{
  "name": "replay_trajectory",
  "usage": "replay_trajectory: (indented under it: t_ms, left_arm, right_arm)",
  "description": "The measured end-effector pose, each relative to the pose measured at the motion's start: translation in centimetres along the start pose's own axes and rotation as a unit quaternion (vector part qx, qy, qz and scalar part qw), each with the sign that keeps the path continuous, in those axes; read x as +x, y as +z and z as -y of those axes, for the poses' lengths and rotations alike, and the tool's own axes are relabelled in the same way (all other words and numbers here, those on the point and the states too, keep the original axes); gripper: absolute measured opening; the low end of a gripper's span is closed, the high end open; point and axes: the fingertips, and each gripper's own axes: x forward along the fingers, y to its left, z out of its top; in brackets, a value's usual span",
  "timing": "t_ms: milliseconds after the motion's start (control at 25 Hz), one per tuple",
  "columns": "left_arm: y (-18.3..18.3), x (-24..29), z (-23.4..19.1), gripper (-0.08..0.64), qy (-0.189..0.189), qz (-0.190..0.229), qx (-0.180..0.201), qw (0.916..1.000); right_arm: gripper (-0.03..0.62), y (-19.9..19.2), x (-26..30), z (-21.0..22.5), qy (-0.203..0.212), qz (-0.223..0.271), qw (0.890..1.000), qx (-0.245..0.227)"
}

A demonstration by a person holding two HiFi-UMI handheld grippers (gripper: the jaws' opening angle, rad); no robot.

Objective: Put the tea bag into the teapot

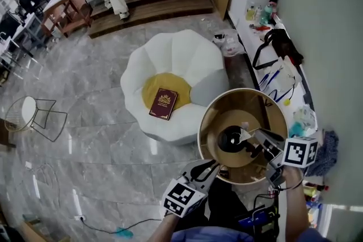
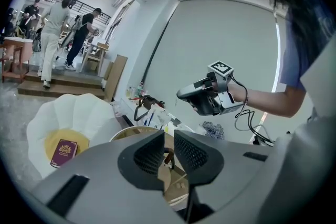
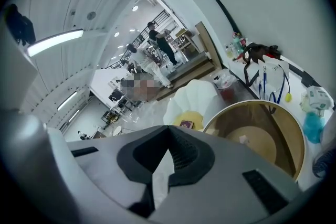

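Right gripper view: right gripper (image 3: 169,145) jaws are closed together and pinch a thin white piece, taken as the tea bag (image 3: 159,176), which hangs down between the pads. Beyond the jaws and to their right is the round table (image 3: 286,128).

Head view: right gripper (image 1: 247,140) is held above the table. Its tips show against the right side of the dark teapot (image 1: 229,140), which stands on the table's inner disc. The tea bag is not in the teapot.

Left gripper view: left gripper (image 2: 168,145) jaws stand slightly apart, leaving a narrow gap. A dark curved part shows through the gap; contact with the pads cannot be confirmed.

Head view: left gripper (image 1: 211,167) is at the near table edge, just left of the right gripper. Well beyond both, to the left, is a white chair (image 1: 187,54) with a book (image 1: 163,103) on its yellow cushion (image 1: 181,85).
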Motion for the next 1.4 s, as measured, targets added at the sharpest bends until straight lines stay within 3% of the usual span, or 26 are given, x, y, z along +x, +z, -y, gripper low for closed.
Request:
replay_trajectory:
  t_ms: [760,1400]
  left_arm:
    - [-3.3,0.5,-2.9,0.052,0.014,-0.022,-0.012,0.9996]
    - [-5.9,2.5,-3.7,0.052,0.007,-0.039,-0.014,0.9991]
  right_arm:
    - [0.014,-5.2,6.0,2.9,-0.014,-0.075,0.997,0.022]
    - [0.014,-9.2,8.7,8.5,-0.043,-0.125,0.991,0.031]
